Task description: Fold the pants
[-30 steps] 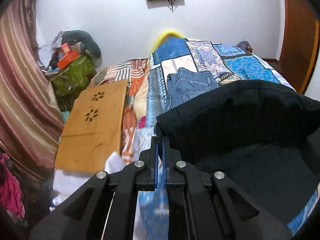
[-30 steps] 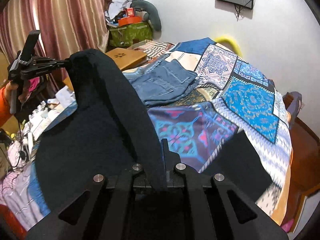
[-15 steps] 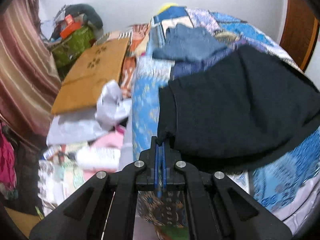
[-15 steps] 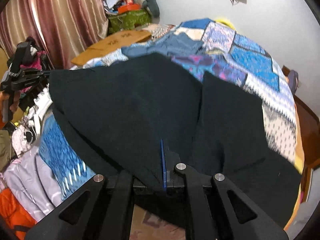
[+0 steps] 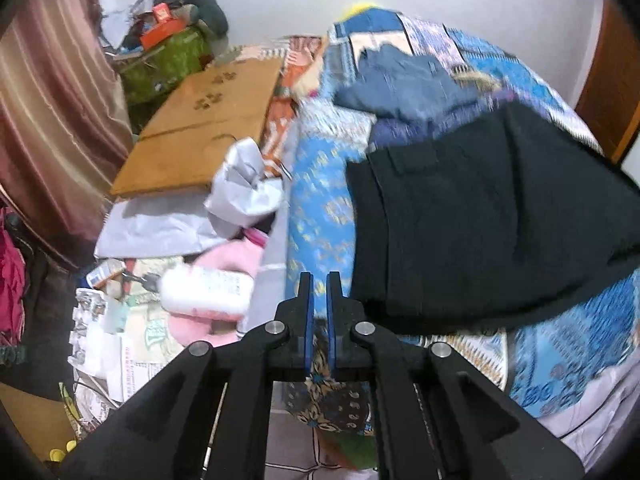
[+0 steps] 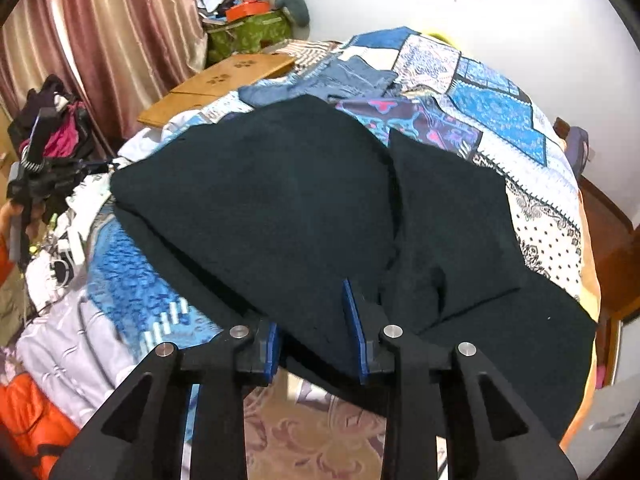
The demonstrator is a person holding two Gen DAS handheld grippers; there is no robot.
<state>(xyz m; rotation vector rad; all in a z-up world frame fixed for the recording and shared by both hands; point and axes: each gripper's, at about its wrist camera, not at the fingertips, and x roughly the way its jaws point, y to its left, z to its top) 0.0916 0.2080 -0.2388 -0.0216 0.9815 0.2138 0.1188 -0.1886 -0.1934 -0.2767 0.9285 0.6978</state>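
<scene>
The bed (image 6: 500, 120), covered in a blue patchwork quilt, fills most of both views. Across its near part lie the black pants (image 6: 280, 208), spread flat with one layer folded over another; a seam or fold edge runs down the middle in the right wrist view, and the lower cloth reaches the bed's near edge. In the left wrist view the same pants (image 5: 480, 220) lie on the quilt to the right of the gripper, with a pocket flap showing near their upper left corner. Beyond the pants, farther up the bed, sits a folded pair of blue jeans (image 5: 404, 84).

Beside the bed a brown board with cut-out flower shapes (image 5: 208, 120) lies flat, with a green bag (image 6: 248, 36) behind it against the wall and striped curtains (image 6: 120, 40) to the side. A white bottle (image 5: 208, 292) lies among clutter on the floor.

The right gripper (image 6: 316, 320) hovers at the near edge of the pants, its jaws spread wide apart and holding nothing, the cloth lying between and beyond them. The left gripper (image 5: 317, 300) sits just off the left edge of the pants, its jaws parted by a narrow gap with nothing in it.
</scene>
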